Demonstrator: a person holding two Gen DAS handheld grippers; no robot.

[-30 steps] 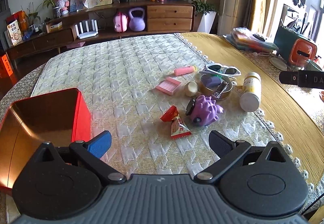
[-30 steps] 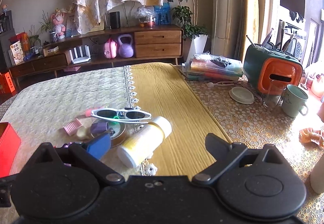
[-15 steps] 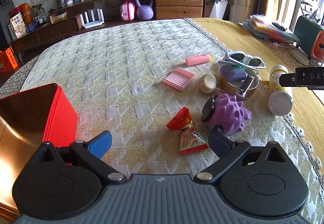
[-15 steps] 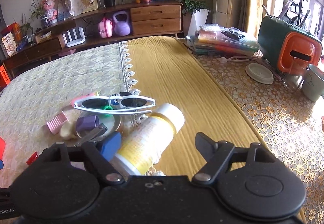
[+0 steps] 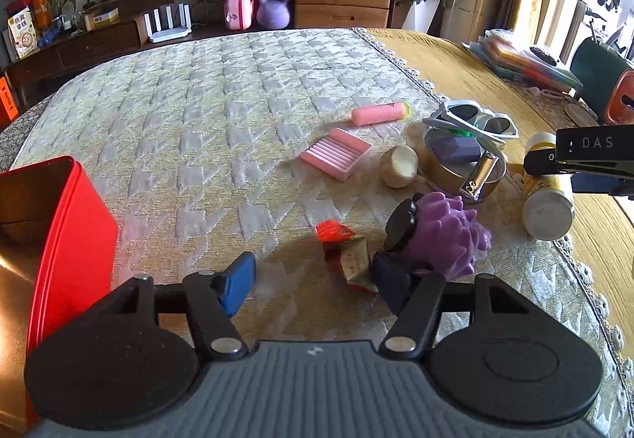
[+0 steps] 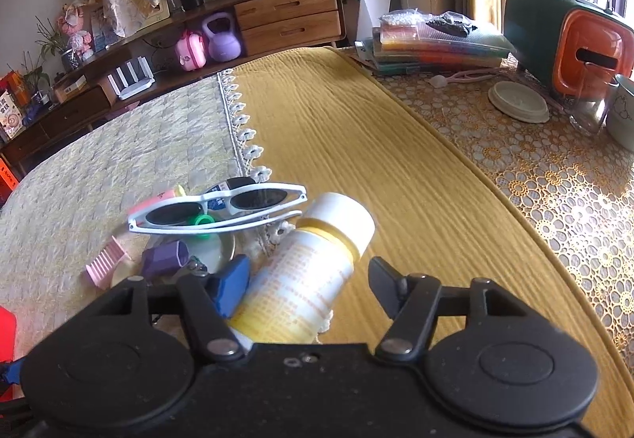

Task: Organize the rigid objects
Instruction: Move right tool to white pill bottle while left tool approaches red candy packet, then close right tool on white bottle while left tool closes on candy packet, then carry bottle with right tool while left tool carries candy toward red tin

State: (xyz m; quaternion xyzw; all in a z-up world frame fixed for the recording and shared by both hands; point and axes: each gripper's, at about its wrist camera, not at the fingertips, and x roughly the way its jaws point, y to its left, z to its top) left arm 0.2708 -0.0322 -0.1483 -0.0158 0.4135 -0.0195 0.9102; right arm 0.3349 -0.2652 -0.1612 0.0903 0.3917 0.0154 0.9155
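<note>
My left gripper (image 5: 313, 285) is open low over the quilted cloth, its jaws on either side of a red-and-white candy wrapper (image 5: 348, 253); its right finger touches a purple spiky toy (image 5: 443, 236). A red tin box (image 5: 59, 240) stands open at the left. My right gripper (image 6: 311, 285) is open around a white-and-yellow bottle (image 6: 305, 275) lying on its side; the bottle also shows in the left wrist view (image 5: 549, 188). White sunglasses (image 6: 216, 206) rest on a metal dish (image 5: 459, 168) holding a purple block (image 5: 455, 150) and a harmonica.
A pink ribbed tray (image 5: 337, 158), a pink tube (image 5: 380, 113) and a small round jar (image 5: 398, 170) lie on the cloth. On the right are a stack of plastic folders (image 6: 436, 41), a green-and-orange holder (image 6: 570, 37), a lid (image 6: 519, 101) and a mug.
Both grippers moved forward and lower. The left closed in on the candy wrapper and purple toy. The right came to straddle the bottle.
</note>
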